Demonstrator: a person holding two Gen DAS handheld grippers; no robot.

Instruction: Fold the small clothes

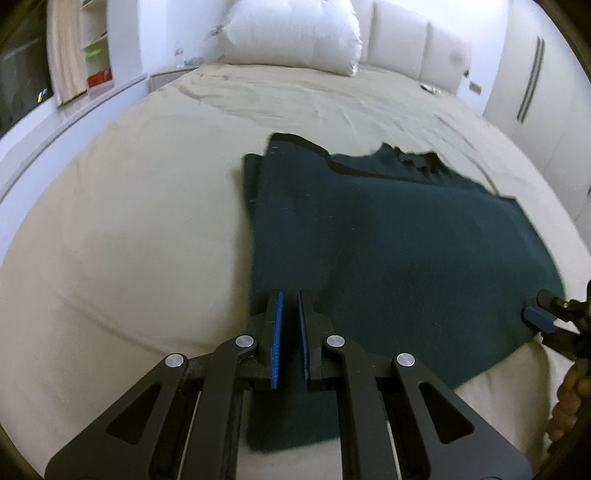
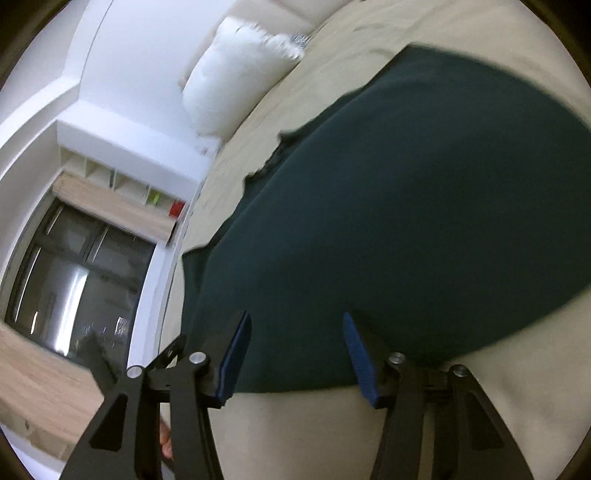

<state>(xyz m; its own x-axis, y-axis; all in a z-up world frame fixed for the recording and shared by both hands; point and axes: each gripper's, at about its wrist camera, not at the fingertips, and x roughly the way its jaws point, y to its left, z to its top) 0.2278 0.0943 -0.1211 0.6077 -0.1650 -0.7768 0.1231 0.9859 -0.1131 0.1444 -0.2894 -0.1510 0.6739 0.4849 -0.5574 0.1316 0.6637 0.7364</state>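
Observation:
A dark green garment (image 1: 388, 236) lies spread flat on the beige bed sheet (image 1: 129, 221); its left side is folded over and its neckline is at the far end. My left gripper (image 1: 290, 295) hovers over the garment's near left hem with its jaws nearly together, a narrow gap between the blue pads, holding nothing I can see. My right gripper (image 2: 295, 325) is open over the near hem of the garment (image 2: 406, 203); it also shows at the right edge of the left wrist view (image 1: 543, 317).
A white pillow (image 1: 295, 33) and padded headboard (image 1: 417, 48) stand at the bed's far end. A nightstand with small items (image 1: 177, 70) is at far left. A window and shelves (image 2: 85, 258) line the left wall; a wardrobe (image 1: 535, 81) is on the right.

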